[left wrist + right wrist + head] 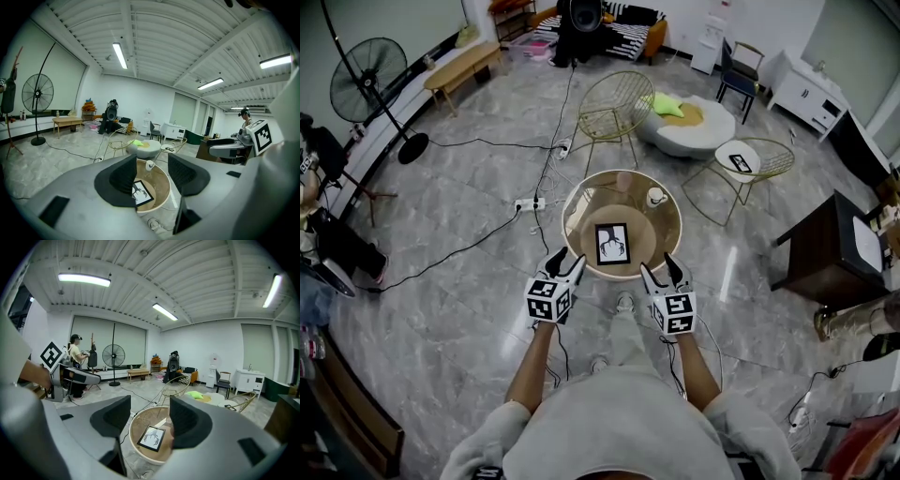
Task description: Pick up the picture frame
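While wide open and empty short of the frame, lower left hand-held gripper and right hand-held gripper onto its opposite edges; close evenly.

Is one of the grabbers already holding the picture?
No, the picture frame lies flat on the round table, and the left gripper and right gripper both hover near it, jaws apart and empty.
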`<state>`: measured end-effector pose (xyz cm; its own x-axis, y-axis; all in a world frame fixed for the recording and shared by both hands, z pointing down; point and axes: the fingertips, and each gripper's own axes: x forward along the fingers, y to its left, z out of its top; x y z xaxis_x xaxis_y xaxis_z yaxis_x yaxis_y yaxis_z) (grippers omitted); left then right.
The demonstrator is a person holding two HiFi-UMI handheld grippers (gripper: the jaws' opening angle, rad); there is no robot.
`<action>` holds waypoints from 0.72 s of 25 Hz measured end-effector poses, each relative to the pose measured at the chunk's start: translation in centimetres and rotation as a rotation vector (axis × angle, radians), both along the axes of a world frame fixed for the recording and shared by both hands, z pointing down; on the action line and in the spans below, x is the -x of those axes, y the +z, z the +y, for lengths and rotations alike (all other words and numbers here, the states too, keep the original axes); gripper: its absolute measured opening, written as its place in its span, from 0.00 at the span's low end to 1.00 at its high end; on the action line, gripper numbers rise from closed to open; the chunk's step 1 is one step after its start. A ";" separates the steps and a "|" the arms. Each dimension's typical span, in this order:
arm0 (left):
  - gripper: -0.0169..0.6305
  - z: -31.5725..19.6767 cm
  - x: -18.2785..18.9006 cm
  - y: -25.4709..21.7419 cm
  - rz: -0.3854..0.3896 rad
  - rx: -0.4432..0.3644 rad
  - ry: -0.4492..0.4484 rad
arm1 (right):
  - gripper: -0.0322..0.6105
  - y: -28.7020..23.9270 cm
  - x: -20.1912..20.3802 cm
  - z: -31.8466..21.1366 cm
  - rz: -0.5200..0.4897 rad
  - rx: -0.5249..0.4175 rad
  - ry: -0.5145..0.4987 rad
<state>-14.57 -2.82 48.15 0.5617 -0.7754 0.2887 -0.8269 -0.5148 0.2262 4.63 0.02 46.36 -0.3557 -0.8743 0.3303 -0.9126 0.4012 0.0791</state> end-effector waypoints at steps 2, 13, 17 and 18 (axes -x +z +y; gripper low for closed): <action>0.34 -0.8 -0.1 0.3 0.000 0.007 0.000 | 0.43 0.4 0.0 -0.7 -0.003 0.009 0.000; 0.34 -7.8 -1.4 1.2 -0.011 0.025 -0.023 | 0.43 1.5 -0.9 -8.4 -0.013 0.025 -0.034; 0.34 -10.9 -1.8 1.1 -0.015 0.038 -0.045 | 0.43 1.5 -1.0 -11.9 -0.011 0.040 -0.063; 0.34 -11.6 -1.9 1.1 -0.016 0.042 -0.051 | 0.43 1.5 -1.1 -12.8 -0.010 0.045 -0.073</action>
<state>-12.68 -14.41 49.22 0.5164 -0.7902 0.3301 -0.8558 -0.4619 0.2330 5.68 -12.76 47.89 -0.4214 -0.8304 0.3646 -0.8815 0.4695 0.0503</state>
